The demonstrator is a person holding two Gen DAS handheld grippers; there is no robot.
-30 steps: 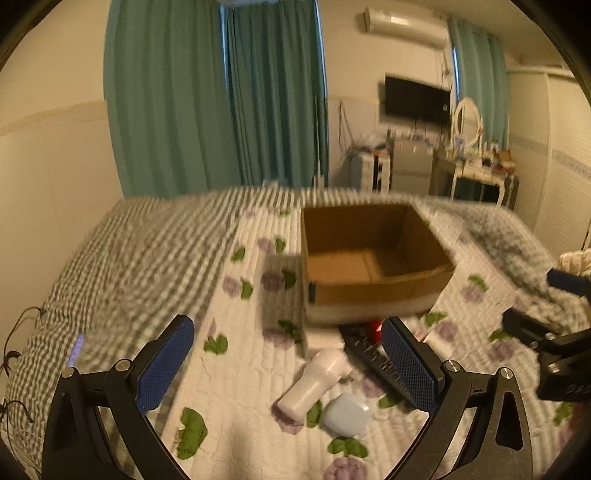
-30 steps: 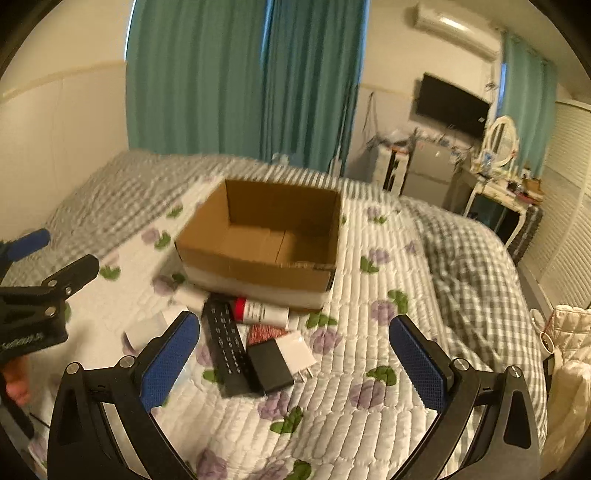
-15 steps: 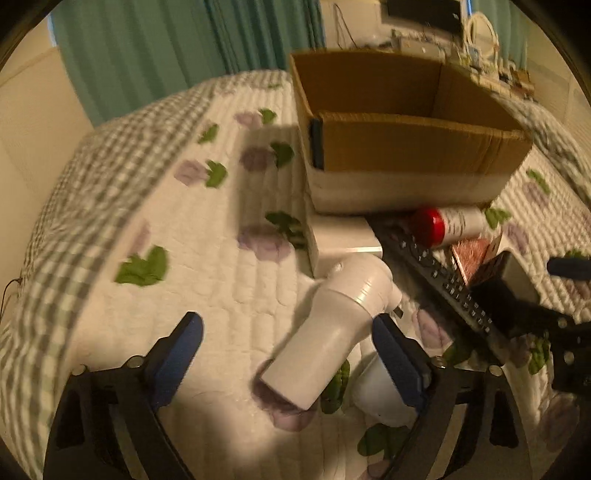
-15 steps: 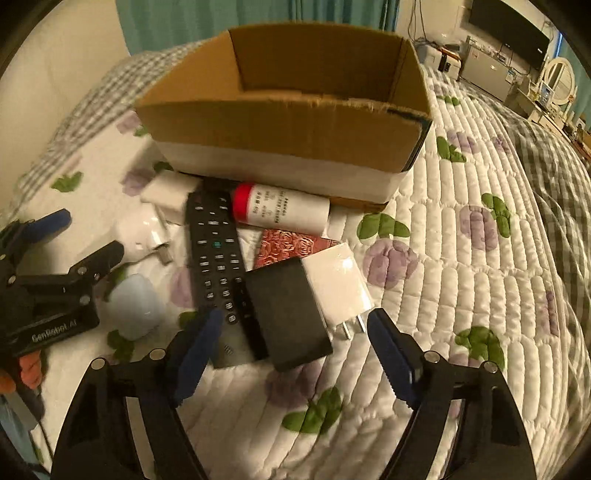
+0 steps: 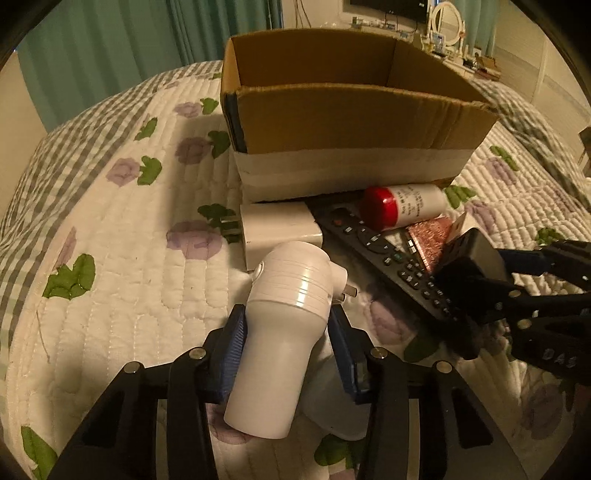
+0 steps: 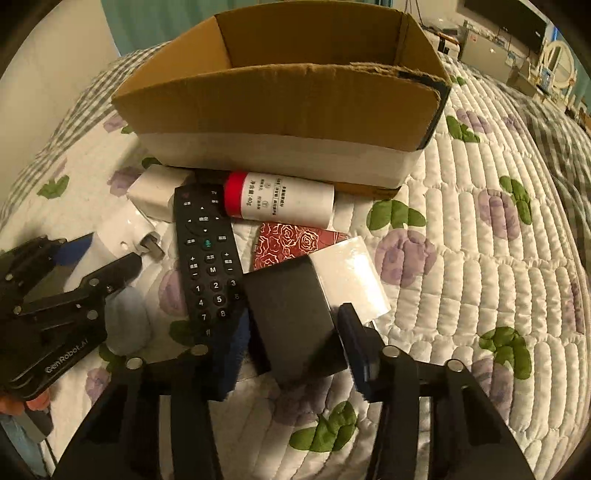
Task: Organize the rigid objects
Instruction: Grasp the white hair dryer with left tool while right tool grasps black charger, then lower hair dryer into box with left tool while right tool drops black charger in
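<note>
My left gripper (image 5: 286, 328) is shut on a white plug-in device (image 5: 284, 317) lying on the quilt; it shows at the left of the right wrist view (image 6: 123, 230). My right gripper (image 6: 291, 336) is shut on a black box (image 6: 293, 321), also seen in the left wrist view (image 5: 472, 258). An empty open cardboard box (image 5: 351, 118) stands just behind (image 6: 280, 107). In front of it lie a black remote (image 6: 207, 251), a white bottle with a red cap (image 6: 280, 199), a red rose-patterned case (image 6: 291, 243), a white charger block (image 5: 279, 230) and a white card box (image 6: 351, 273).
A pale blue case (image 6: 127, 321) lies on the quilt beside the left gripper. The flower-print quilt (image 6: 480, 258) spreads to the right. Green curtains (image 5: 129, 48) hang behind the bed, and a dresser with a mirror (image 5: 447, 18) stands far right.
Both grippers have dropped low over the pile and closed: the left around the white plug-in device, the right around the black box. They were open above the bed earlier.
</note>
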